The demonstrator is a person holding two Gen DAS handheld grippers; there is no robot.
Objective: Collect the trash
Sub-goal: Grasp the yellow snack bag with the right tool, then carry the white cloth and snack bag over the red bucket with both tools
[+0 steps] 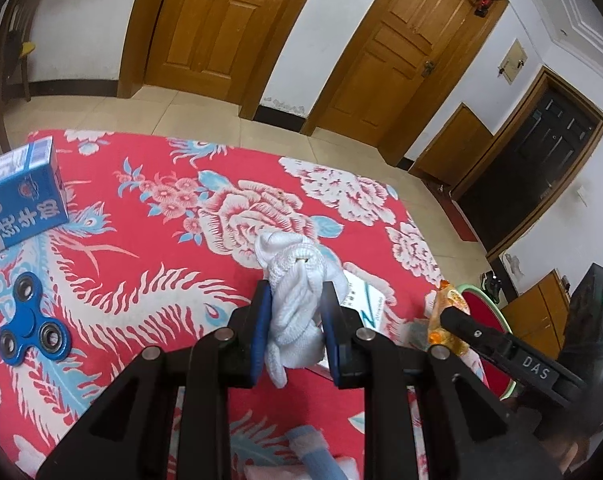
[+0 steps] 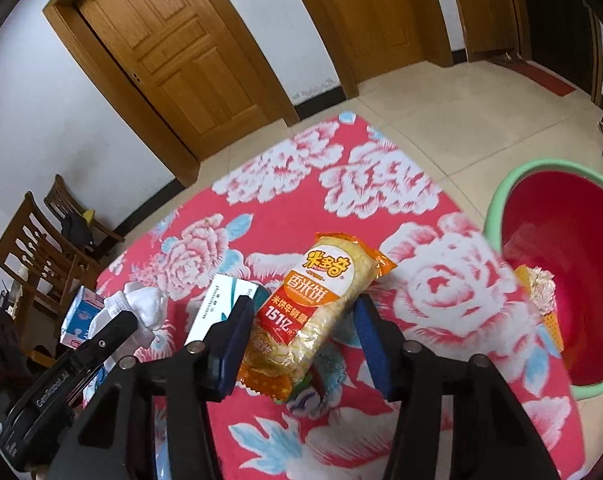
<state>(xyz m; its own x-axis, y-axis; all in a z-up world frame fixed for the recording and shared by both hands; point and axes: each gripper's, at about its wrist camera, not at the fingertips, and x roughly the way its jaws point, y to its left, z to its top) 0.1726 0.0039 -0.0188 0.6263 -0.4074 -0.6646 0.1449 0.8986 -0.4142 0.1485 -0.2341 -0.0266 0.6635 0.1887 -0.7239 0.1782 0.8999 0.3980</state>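
The left gripper (image 1: 295,312) pinches a crumpled white sock (image 1: 297,292) between its blue pads, above the red flowered cloth (image 1: 149,184); to its left lie a blue fidget spinner (image 1: 31,320) and a blue milk carton (image 1: 17,196) with white Chinese writing. The right gripper (image 2: 301,328) has a snack packet (image 2: 309,312) standing tilted between its jaws, and I cannot tell whether the pads press on it. The packet is orange and yellow with "151" printed on it, and a red basin (image 2: 561,248) with a green rim stands to its right.
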